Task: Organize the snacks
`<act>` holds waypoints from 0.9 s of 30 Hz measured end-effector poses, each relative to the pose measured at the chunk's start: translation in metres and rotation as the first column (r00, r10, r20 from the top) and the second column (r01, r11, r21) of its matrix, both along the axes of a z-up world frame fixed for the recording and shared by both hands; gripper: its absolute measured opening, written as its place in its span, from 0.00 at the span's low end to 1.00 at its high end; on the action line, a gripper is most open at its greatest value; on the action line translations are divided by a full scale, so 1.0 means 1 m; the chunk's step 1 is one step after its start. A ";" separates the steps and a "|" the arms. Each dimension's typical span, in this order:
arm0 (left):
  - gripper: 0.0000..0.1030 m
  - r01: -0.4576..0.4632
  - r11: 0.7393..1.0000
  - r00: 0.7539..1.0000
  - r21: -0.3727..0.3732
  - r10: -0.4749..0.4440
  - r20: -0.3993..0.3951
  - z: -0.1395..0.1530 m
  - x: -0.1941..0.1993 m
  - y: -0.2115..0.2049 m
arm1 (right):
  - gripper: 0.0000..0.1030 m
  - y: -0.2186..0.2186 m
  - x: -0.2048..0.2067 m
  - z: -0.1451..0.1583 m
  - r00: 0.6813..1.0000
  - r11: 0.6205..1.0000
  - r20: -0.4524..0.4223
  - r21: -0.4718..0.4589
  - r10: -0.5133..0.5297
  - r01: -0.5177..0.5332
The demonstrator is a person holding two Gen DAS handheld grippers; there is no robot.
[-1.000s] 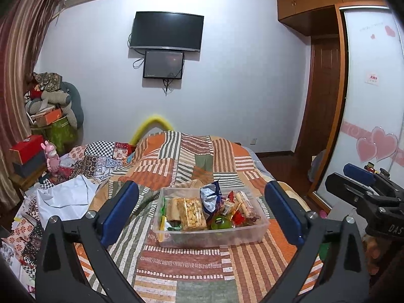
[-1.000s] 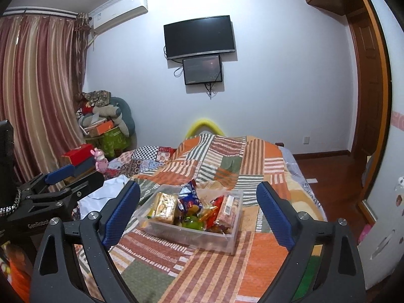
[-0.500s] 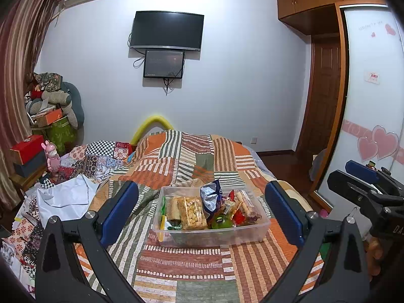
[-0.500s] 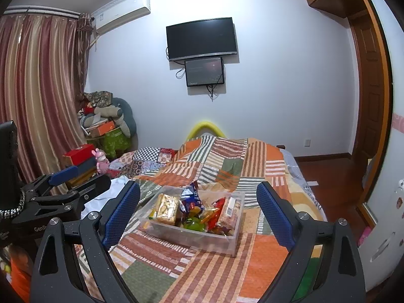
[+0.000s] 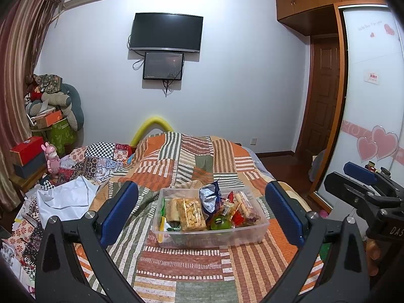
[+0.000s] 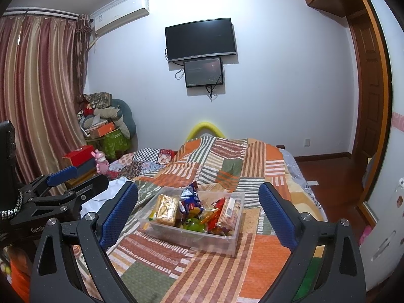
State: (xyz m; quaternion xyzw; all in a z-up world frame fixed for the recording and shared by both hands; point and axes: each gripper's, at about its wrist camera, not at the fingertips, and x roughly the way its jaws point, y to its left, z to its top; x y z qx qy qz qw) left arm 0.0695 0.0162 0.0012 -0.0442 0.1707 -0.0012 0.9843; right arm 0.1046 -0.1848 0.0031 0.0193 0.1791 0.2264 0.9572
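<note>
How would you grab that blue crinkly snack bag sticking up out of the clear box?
I'd pinch the blue crinkly snack bag by its crumpled top edge, coming down from above. It stands tallest in the clear plastic box, above the rim, while its lower part is wedged between other packets. Both the left gripper and right gripper are open.

Each of the 2 fisheye views looks forward along its own fingers, held above the near end of the bed [image 5: 192, 260] and facing the far wall with the TV [image 5: 165, 32].

The left wrist view faces the snack bin [image 5: 252, 234] almost square-on, at middle distance, framed between its fingers [image 5: 118, 212]. The right gripper [image 5: 361, 181] enters at its right edge.

The right wrist view stands further right and sees the snack bin [image 6: 194, 240] at an angle, turned slightly left. The left gripper [image 6: 73, 179] shows at its left edge.

Both views share the bed, bin, TV and curtain [image 6: 38, 96] corner.
</note>
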 end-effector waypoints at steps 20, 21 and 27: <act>0.99 0.013 1.000 1.000 0.001 -0.013 0.010 0.005 -0.003 -0.002 | 0.97 0.001 -0.001 0.004 1.000 1.000 0.008 0.010 -0.003 0.002; 0.99 0.013 1.000 1.000 0.000 -0.013 0.010 0.005 -0.003 -0.002 | 0.97 0.001 -0.001 0.004 1.000 1.000 0.008 0.011 -0.003 0.002; 0.99 0.020 1.000 1.000 0.004 -0.020 0.010 0.006 -0.003 -0.003 | 1.00 0.000 -0.001 0.002 1.000 1.000 0.007 0.014 -0.007 0.007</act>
